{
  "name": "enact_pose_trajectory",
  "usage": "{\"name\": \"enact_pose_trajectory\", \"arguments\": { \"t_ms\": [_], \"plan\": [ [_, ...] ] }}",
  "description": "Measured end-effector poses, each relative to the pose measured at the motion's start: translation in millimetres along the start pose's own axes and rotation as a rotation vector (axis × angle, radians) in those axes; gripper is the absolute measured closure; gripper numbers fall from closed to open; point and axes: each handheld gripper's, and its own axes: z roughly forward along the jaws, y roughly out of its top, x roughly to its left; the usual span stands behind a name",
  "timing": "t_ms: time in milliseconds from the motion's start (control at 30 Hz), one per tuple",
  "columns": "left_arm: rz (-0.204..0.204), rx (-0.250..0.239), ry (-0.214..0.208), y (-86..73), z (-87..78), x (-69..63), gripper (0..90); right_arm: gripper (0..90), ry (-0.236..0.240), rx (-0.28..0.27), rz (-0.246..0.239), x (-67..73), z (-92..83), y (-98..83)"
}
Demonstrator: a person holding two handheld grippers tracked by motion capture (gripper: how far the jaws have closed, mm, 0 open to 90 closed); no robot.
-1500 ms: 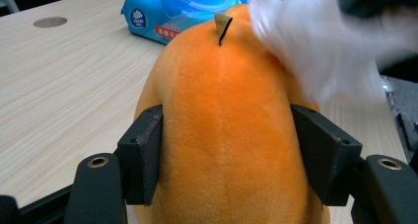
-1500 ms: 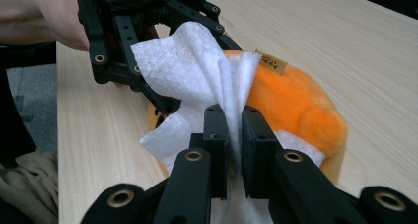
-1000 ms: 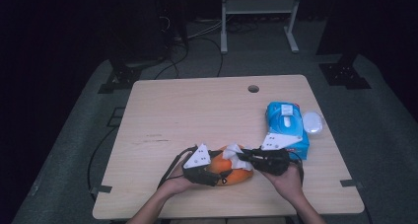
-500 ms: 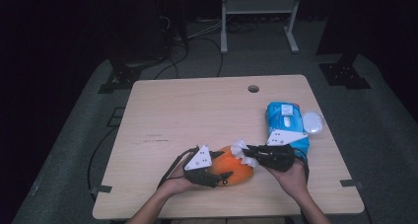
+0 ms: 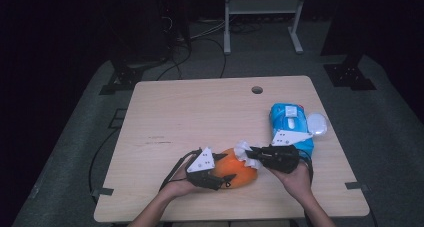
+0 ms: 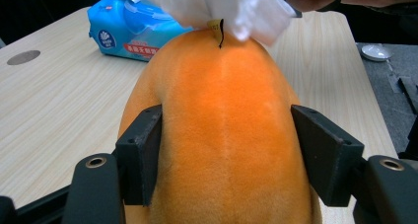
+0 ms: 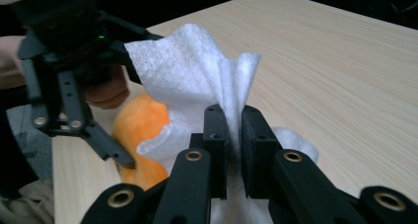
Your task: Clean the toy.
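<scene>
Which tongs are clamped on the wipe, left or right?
The right tongs, pinched shut on the white wipe. The left tongs straddle the orange plush toy instead.

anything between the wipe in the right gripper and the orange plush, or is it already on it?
Nothing visible in the way. The right gripper is shut on the white wipe, and in the left gripper view the wipe lies against the far end of the orange plush toy, which the left gripper clamps from both sides.

The plush fruit (image 5: 239, 173) lies on the counter (image 5: 200, 117) before me, between my left gripper (image 5: 227, 179) and right gripper (image 5: 250, 152), the wipe (image 5: 245, 152) on its far end, the wipe pack (image 5: 290, 124) behind to the right.
</scene>
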Motion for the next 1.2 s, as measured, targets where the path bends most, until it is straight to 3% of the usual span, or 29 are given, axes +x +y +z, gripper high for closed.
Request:
{"name": "enact_pose_trajectory", "arguments": {
  "t_ms": [67,100,200,233,333,367,467,567,633,667,800,967,1033,1100,1133,1200],
  "plan": [
    [-0.002,0.004,-0.003,-0.1,-0.5,0.8,32.2,81.7,0.002,0.019,-0.015,2.3,3.8,-0.7],
    [-0.011,0.011,-0.004,1.7,-1.6,2.6,28.9,81.8,0.023,0.040,-0.002,1.0,5.7,-2.1],
    [-0.029,0.013,0.000,4.4,-3.8,4.9,23.8,81.9,0.022,0.051,-0.003,-0.7,5.2,-2.7],
    [-0.053,0.015,0.005,5.4,-6.1,7.1,18.8,81.9,0.011,0.062,-0.011,-1.2,4.4,-3.6],
    [-0.078,0.020,0.009,4.5,-8.0,9.5,15.7,81.9,0.005,0.067,-0.010,-2.4,2.6,-4.8],
    [-0.110,0.020,-0.005,1.9,-8.9,12.3,16.2,82.0,0.007,0.068,-0.001,-5.0,0.9,-5.9],
    [-0.110,0.027,-0.011,1.3,-9.0,12.1,22.7,81.9,0.001,0.060,-0.009,-4.8,-0.6,-6.2],
    [-0.084,0.038,-0.003,3.4,-10.3,11.1,32.2,82.0,0.002,0.039,-0.039,6.3,-0.2,0.5],
    [-0.071,0.032,-0.007,4.4,-9.8,9.7,33.6,82.0,0.016,0.029,-0.035,7.8,0.1,2.3],
    [-0.045,0.030,-0.008,5.8,-8.6,7.0,33.8,82.0,0.027,0.020,-0.040,11.7,1.9,5.1],
    [-0.042,0.026,-0.008,4.0,-9.0,7.8,32.0,82.1,0.028,0.025,-0.045,11.7,4.3,4.3],
    [-0.131,0.004,0.008,1.0,-5.8,13.2,16.5,82.2,0.019,0.040,-0.022,4.1,3.4,-0.9],
    [-0.171,-0.004,-0.011,-2.3,-4.7,14.7,19.8,82.2,0.019,0.037,-0.004,1.0,1.2,-3.9],
    [-0.161,-0.001,-0.008,-1.8,-5.0,14.3,23.7,82.2,0.019,0.039,-0.002,0.7,1.0,-3.8],
    [-0.126,0.000,-0.004,1.1,-5.4,11.8,31.1,82.1,0.012,0.032,-0.008,1.6,0.4,-1.3],
    [-0.076,-0.008,-0.002,4.4,-5.1,6.7,34.3,82.1,0.004,0.004,-0.048,7.5,-2.5,4.0]
  ]
}}
